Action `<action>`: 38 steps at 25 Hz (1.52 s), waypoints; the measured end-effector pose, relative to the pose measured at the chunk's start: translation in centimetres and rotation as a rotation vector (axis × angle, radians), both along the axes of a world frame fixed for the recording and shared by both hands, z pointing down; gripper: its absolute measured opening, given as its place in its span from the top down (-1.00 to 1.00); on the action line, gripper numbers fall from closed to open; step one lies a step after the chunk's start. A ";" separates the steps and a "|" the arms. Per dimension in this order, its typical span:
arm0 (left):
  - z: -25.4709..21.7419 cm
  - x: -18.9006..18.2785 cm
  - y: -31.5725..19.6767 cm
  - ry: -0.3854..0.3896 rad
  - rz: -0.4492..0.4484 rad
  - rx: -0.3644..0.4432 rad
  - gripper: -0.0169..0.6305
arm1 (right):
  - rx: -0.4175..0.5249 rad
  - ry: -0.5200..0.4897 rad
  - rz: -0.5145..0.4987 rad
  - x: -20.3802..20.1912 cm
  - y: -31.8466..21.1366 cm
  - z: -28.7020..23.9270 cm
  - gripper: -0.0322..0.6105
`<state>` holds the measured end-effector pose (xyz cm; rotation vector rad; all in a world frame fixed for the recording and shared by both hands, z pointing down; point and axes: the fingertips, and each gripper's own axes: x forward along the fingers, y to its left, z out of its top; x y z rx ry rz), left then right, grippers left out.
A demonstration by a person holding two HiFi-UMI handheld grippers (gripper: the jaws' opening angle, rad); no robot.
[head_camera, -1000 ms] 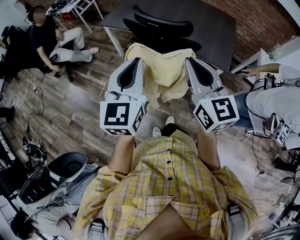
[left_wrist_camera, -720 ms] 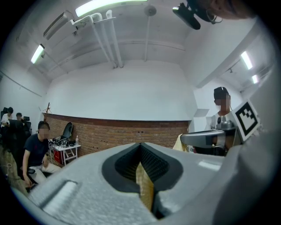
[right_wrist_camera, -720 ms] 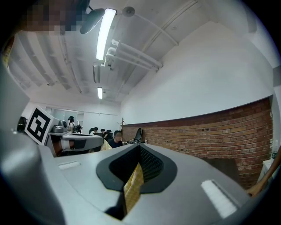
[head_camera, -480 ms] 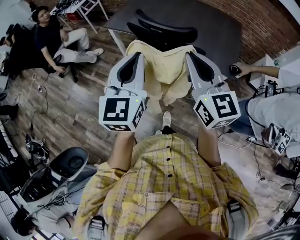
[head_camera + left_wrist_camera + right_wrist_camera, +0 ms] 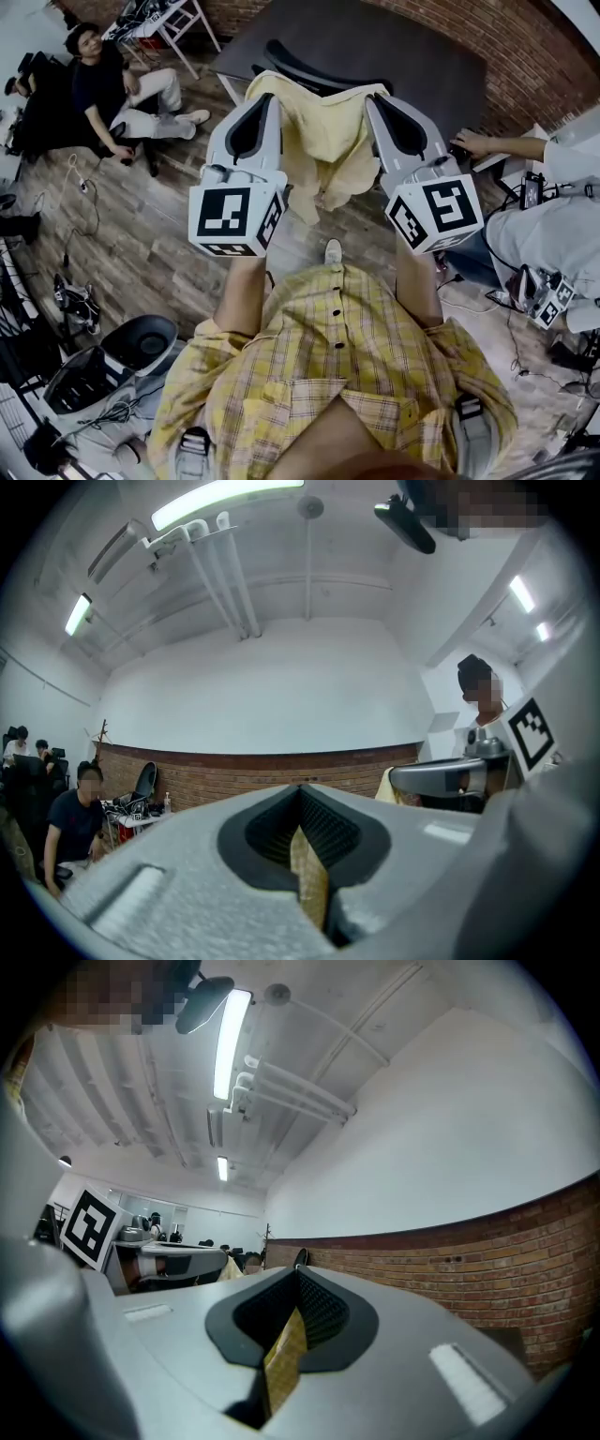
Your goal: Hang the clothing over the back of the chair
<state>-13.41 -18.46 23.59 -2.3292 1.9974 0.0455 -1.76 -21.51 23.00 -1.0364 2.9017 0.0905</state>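
While pinched up top, clothing (image 5: 323, 141) hangs (lengthwise down).

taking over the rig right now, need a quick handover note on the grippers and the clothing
Grippers: left gripper is shut on one top edge of the yellow garment; right gripper is shut on the other edge.
Things: the garment hangs spread between them, held up near the black chair back.
Done: garment picked up and spread.
Left: carry it over the chair back, lower it, release.

You had two tongs, left tongs (image 5: 266, 97) and right tongs (image 5: 371, 100), one yellow garment (image 5: 323, 131), one black chair (image 5: 314, 79), one counter (image 5: 412, 47), two bystanders: seated person (image 5: 103, 86), white-sleeved person (image 5: 553, 211).
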 end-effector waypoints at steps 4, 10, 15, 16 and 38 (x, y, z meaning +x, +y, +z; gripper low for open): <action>-1.1 -0.2 -2.2 0.001 -0.019 0.024 0.94 | 0.033 -0.008 -0.009 -0.3 -2.2 -1.3 0.87; -1.9 -0.5 -5.2 -0.011 -0.043 0.034 0.94 | 0.044 -0.015 -0.022 -0.5 -5.2 -1.9 0.87; -2.6 -0.3 -7.7 -0.010 -0.067 0.052 0.94 | 0.056 -0.016 -0.044 0.1 -7.3 -2.5 0.87; -2.8 -0.3 -8.2 -0.011 -0.073 0.059 0.94 | 0.063 -0.013 -0.050 0.1 -7.6 -2.7 0.87; -3.9 -4.6 -19.2 -0.021 0.059 0.078 0.94 | 0.054 -0.006 0.086 -4.2 -17.9 -2.9 0.87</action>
